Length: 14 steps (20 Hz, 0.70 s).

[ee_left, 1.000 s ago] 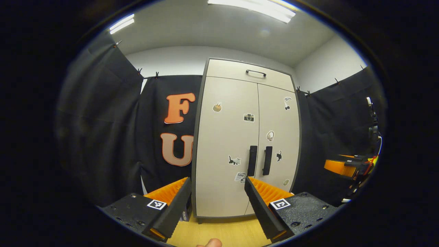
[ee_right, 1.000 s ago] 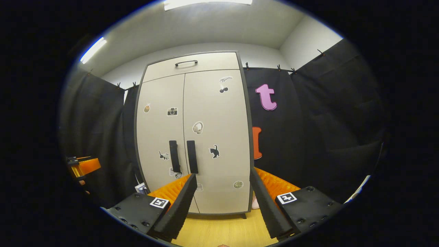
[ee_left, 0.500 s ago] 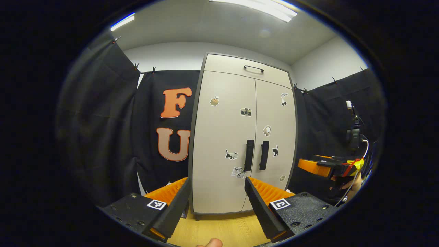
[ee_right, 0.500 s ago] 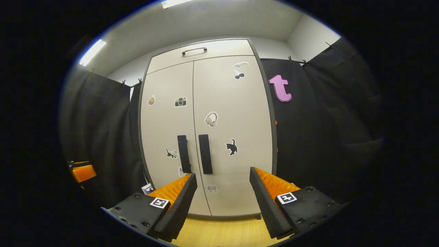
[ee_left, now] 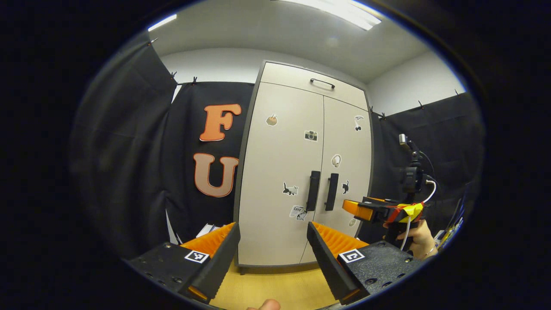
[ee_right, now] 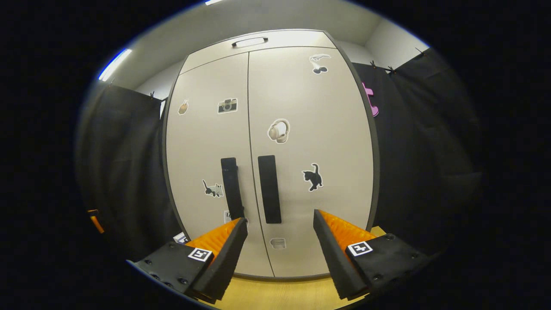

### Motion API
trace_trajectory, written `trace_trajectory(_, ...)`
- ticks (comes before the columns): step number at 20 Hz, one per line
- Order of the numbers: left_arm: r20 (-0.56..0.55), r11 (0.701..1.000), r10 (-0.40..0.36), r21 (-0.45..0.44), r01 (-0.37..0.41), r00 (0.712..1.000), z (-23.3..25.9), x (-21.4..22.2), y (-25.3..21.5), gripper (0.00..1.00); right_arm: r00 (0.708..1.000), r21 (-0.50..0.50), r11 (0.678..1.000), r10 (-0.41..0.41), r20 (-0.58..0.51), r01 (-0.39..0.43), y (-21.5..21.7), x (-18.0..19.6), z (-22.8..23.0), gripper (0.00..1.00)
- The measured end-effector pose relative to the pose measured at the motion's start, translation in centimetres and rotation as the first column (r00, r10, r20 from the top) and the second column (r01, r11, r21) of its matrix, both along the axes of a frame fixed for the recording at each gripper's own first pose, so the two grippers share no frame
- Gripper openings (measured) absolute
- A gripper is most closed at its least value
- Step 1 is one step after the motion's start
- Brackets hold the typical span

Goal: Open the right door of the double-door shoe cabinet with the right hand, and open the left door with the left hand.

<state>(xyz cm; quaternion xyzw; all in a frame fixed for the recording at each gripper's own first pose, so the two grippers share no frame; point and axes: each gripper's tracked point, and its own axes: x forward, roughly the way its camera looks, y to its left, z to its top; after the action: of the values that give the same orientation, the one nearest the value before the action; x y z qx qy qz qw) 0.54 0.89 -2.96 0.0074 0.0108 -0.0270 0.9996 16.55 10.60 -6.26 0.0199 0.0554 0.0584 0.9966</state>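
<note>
Left gripper view first: the left gripper [ee_left: 272, 236] hangs in front of the shoe cabinet [ee_left: 301, 168] with its jaws spread wide and nothing between them. The cabinet stands straight ahead on the wooden floor [ee_left: 275, 288], both doors closed flush, the left door [ee_left: 280, 172] and right door [ee_left: 348, 159] meeting at a centre seam, each with a dark upright handle just beside that seam. Stickers dot both doors, and a top drawer [ee_left: 314, 82] with a small handle sits above them. Off to the right, the right gripper [ee_left: 366, 211] is up in a hand [ee_left: 415, 239], pointing toward the right door, near it but apart from it; from this side I cannot tell how its jaws stand. Over to the right gripper view: the cabinet looms large here, doors shut, and the right gripper [ee_right: 280, 224] has its jaws released and empty, with the right handle [ee_right: 269, 189] just above the gap between them and the left handle [ee_right: 232, 187] above the left finger, neither touched.
</note>
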Motion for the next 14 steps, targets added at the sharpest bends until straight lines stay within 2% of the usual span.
trace_trajectory(2,0.003,1.000,-0.002,-0.003,0.002,1.000,-0.1,0.4,0.5,0.95,1.000,-0.003,1.000,-0.006,-0.002,0.006,0.5,1.9,-0.5,0.98)
trace_trajectory(3,0.007,1.000,0.005,0.003,-0.005,1.000,-0.1,0.6,0.9,0.95,1.000,-0.016,1.000,-0.015,-0.001,0.015,0.5,2.9,-0.7,0.91)
trace_trajectory(4,0.013,1.000,0.012,0.010,-0.013,1.000,0.0,0.8,1.4,0.94,1.000,-0.025,0.999,-0.025,0.002,0.026,0.6,3.8,-0.8,0.98)
trace_trajectory(5,0.022,1.000,0.019,0.012,-0.019,1.000,0.2,1.1,1.6,0.94,0.999,-0.025,0.999,-0.032,0.008,0.032,0.6,4.8,-0.9,0.91)
trace_trajectory(6,0.031,1.000,0.021,0.011,-0.021,0.999,0.4,1.3,1.7,0.95,1.000,-0.019,0.999,-0.029,0.010,0.029,0.8,5.6,-1.0,0.90)
trace_trajectory(7,0.037,1.000,0.018,0.012,-0.018,0.999,0.3,1.5,1.9,0.94,0.999,-0.014,0.999,-0.036,0.005,0.036,0.8,6.5,-1.3,0.94)
trace_trajectory(8,0.040,1.000,0.017,0.013,-0.018,0.999,0.3,1.8,2.1,0.95,0.999,-0.014,0.999,-0.050,-0.001,0.050,0.5,7.3,-1.5,0.89)
trace_trajectory(10,0.039,1.000,0.013,0.017,-0.013,0.999,0.1,2.2,2.1,0.95,0.998,-0.009,0.998,-0.057,-0.013,0.057,0.5,8.5,-2.0,0.89)
trace_trajectory(11,0.039,1.000,0.007,0.019,-0.008,0.999,0.0,2.5,2.1,0.94,0.998,0.003,0.999,-0.052,-0.020,0.052,0.7,8.9,-2.3,0.77)
trace_trajectory(12,0.041,1.000,0.006,0.018,-0.006,0.999,0.0,2.6,2.1,0.92,0.999,0.010,0.999,-0.045,-0.020,0.045,0.9,9.3,-2.4,0.73)
trace_trajectory(14,0.045,1.000,0.005,0.003,-0.006,0.999,0.0,2.9,2.3,0.95,0.999,0.002,0.999,-0.042,-0.022,0.043,1.2,9.8,-2.7,0.70)
